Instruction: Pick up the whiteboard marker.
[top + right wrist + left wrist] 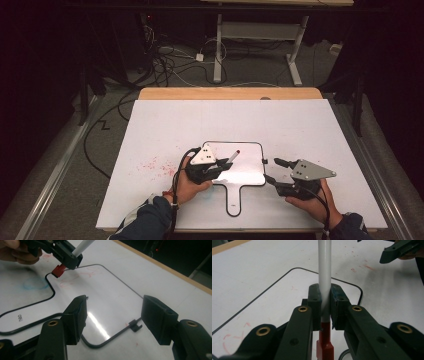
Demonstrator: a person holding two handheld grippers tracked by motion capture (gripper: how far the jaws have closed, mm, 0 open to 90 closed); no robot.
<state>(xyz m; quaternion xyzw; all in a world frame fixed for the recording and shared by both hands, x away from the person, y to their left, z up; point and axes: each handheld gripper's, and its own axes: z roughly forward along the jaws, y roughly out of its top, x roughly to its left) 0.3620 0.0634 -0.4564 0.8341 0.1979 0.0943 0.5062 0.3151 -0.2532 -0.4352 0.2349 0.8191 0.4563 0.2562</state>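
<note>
**Marker clamped over small whiteboard, right tool waiting**

Left to right. Red smudges (155,164) stain the white tabletop (165,125) left of the board. Left tool (218,167) is clamped on a marker (324,277): white barrel pinched between both pads, red end sticking out behind the jaws toward the hand, far end angled up and away over the board. Small paddle-shaped whiteboard (245,172) lies flat at the near middle of the tabletop, handle toward the person; faint red marks on its surface in the right gripper view. Right tool (272,170) sits just off the board's right edge, jaws apart, nothing between them, pointing at the small clip (135,325) on the rim.

Step, by my read: marker is picked up and held above the board, writing or cap handling not started. Can't tell which end carries the tip. Next move likely needs the right tool to steady the board edge or grab the marker's free end, while the left keeps its clamp.
</note>
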